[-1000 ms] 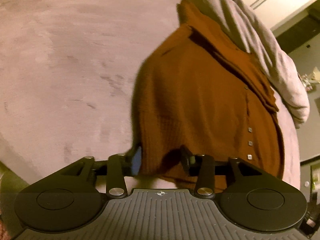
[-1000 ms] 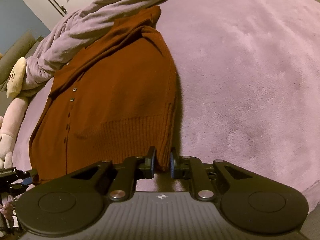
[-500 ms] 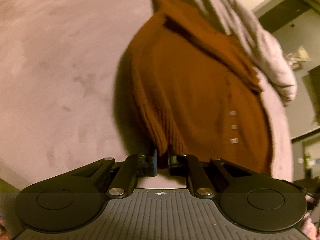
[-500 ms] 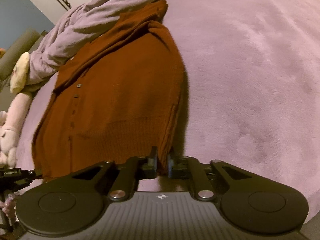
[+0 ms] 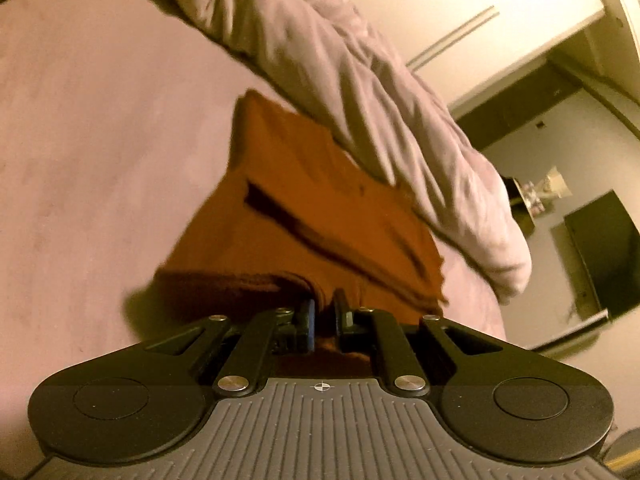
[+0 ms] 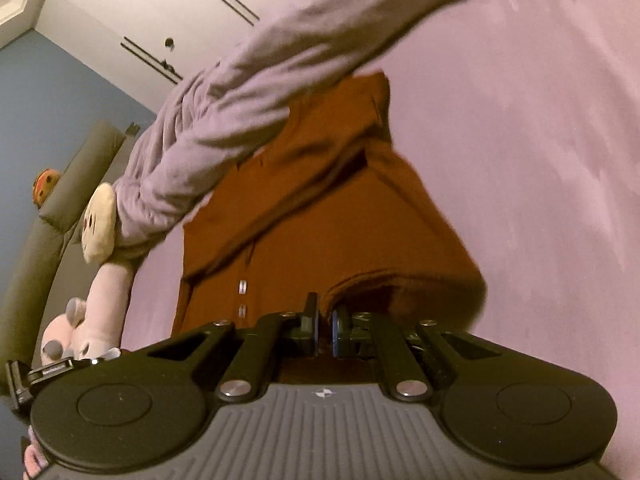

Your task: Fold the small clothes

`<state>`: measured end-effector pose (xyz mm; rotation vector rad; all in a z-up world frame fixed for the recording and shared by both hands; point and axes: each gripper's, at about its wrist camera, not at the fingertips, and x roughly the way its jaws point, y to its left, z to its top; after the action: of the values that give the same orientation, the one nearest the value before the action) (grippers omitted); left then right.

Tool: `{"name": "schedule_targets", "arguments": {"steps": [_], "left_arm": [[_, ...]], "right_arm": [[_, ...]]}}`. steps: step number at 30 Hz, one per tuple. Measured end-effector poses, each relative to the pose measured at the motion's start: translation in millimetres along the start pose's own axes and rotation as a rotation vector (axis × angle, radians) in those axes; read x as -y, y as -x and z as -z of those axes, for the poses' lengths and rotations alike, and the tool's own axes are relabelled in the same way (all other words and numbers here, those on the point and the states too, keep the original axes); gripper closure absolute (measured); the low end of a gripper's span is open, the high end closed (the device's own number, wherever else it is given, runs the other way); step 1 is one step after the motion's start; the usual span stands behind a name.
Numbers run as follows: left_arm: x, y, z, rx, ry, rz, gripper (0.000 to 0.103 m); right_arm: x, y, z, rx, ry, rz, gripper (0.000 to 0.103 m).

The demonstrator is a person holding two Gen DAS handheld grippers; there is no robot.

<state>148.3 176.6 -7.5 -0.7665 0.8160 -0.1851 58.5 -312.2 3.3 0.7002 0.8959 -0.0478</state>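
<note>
On the pink bed (image 5: 80,160), a rust-brown cardigan (image 5: 304,216) lies with its far end tucked under a rumpled grey blanket (image 5: 360,92). The left gripper (image 5: 323,316) and the right gripper (image 6: 325,330) each pinch the near hem, jaws narrowed onto the knit, lifting that edge clear of the bed. A plush toy (image 6: 96,232) lies beside the blanket's end.

Cardigan (image 5: 304,216): on the bed (image 5: 88,152), near hem raised between both claws.
Blanket (image 5: 360,92): behind, overlapping the cardigan's far edge.
Plush toy (image 6: 96,224): left, beside blanket.
</note>
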Motion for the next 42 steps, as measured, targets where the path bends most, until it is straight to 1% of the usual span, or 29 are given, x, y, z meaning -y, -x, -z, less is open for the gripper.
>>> {"name": "schedule_targets", "arguments": {"steps": [3, 6, 7, 9, 11, 13, 14, 15, 16, 17, 18, 20, 23, 24, 27, 29, 32, 33, 34, 35, 36, 37, 38, 39, 40, 41, 42], "left_arm": [[-2.3, -15.6, -19.3, 0.029, 0.01, -0.043, 0.092], [-5.9, -34.6, -34.3, 0.036, 0.012, -0.093, 0.092], [-7.0, -39.1, -36.8, 0.033, -0.001, -0.112, 0.092], [-6.1, -54.2, -39.1, 0.03, -0.042, -0.177, 0.091], [-6.4, -65.8, -39.5, 0.009, -0.073, -0.219, 0.088], [-6.7, -68.0, -37.3, 0.01, -0.107, -0.243, 0.072], [-5.7, -66.3, -35.3, 0.02, -0.136, -0.25, 0.066], [-5.9, -63.5, -34.3, 0.029, -0.168, -0.254, 0.056], [-7.1, -60.0, -33.0, 0.038, -0.199, -0.258, 0.049], [-8.9, -57.0, -32.4, 0.041, -0.224, -0.26, 0.047], [-12.4, -54.3, -30.9, 0.04, -0.253, -0.262, 0.043], [-18.4, -52.5, -28.1, 0.022, -0.294, -0.262, 0.042], [-23.2, -60.0, -25.2, -0.017, -0.339, -0.297, 0.042], [-23.9, -63.2, -25.2, -0.022, -0.348, -0.296, 0.042], [-23.2, -74.6, -25.5, -0.03, -0.355, -0.276, 0.035], [-20.6, -83.3, -27.1, -0.035, -0.365, -0.276, 0.035], [-13.0, -92.7, -27.7, -0.034, -0.406, -0.276, 0.037], [-11.3, -96.0, -28.0, -0.039, -0.419, -0.276, 0.039], [-10.7, -99.5, -28.5, -0.048, -0.427, -0.275, 0.045], [-10.4, -102.8, -28.7, -0.058, -0.427, -0.276, 0.049], [-10.2, -105.2, -29.0, -0.064, -0.425, -0.277, 0.059], [-10.2, -107.3, -29.3, -0.071, -0.424, -0.281, 0.067], [-9.7, -108.8, -29.3, -0.077, -0.422, -0.293, 0.073], [-8.3, -109.9, -28.9, -0.083, -0.423, -0.301, 0.085], [-6.6, -110.6, -28.4, -0.089, -0.432, -0.301, 0.09], [-4.7, -111.4, -27.8, -0.091, -0.443, -0.301, 0.09], [-3.0, -112.0, -26.7, -0.095, -0.457, -0.295, 0.093]], "right_arm": [[-4.8, -15.9, -17.0, 0.033, 0.033, 0.047, 0.098], [-13.0, -36.2, -32.1, 0.07, 0.101, 0.113, 0.098], [-14.1, -42.3, -35.9, 0.075, 0.115, 0.121, 0.098], [-17.5, -56.4, -41.6, 0.087, 0.16, 0.152, 0.098], [-19.0, -70.1, -44.2, 0.096, 0.203, 0.183, 0.097], [-18.4, -74.5, -44.7, 0.09, 0.223, 0.208, 0.096], [-18.1, -73.1, -44.2, 0.1, 0.237, 0.214, 0.094], [-18.3, -69.2, -43.0, 0.112, 0.255, 0.213, 0.085], [-18.4, -64.8, -41.6, 0.13, 0.28, 0.219, 0.079], [-18.3, -61.2, -40.5, 0.144, 0.305, 0.227, 0.068], [-17.5, -57.8, -39.7, 0.152, 0.335, 0.233, 0.059], [-14.4, -54.9, -37.8, 0.142, 0.394, 0.246, 0.055], [-12.0, -61.6, -35.4, 0.087, 0.468, 0.252, 0.055], [-11.9, -65.8, -35.5, 0.066, 0.481, 0.247, 0.055], [-16.1, -78.1, -37.2, 0.047, 0.517, 0.25, 0.055], [-17.0, -87.3, -41.8, 0.032, 0.528, 0.252, 0.056], [-21.7, -93.5, -43.9, 0.021, 0.554, 0.245, 0.068], [-23.6, -94.6, -43.2, 0.021, 0.569, 0.247, 0.069], [-24.6, -94.4, -41.6, 0.021, 0.587, 0.246, 0.071], [-24.3, -94.4, -40.5, 0.02, 0.596, 0.247, 0.075], [-24.5, -93.7, -39.6, 0.023, 0.6, 0.252, 0.079], [-23.8, -91.7, -38.6, 0.025, 0.602, 0.246, 0.081], [-22.7, -89.6, -38.1, 0.028, 0.599, 0.237, 0.083], [-21.7, -88.1, -37.5, 0.033, 0.6, 0.241, 0.085], [-20.8, -86.7, -36.9, 0.029, 0.604, 0.239, 0.086], [-20.5, -86.0, -36.8, 0.027, 0.606, 0.24, 0.088], [-20.4, -85.3, -36.7, 0.027, 0.611, 0.237, 0.088]]}}
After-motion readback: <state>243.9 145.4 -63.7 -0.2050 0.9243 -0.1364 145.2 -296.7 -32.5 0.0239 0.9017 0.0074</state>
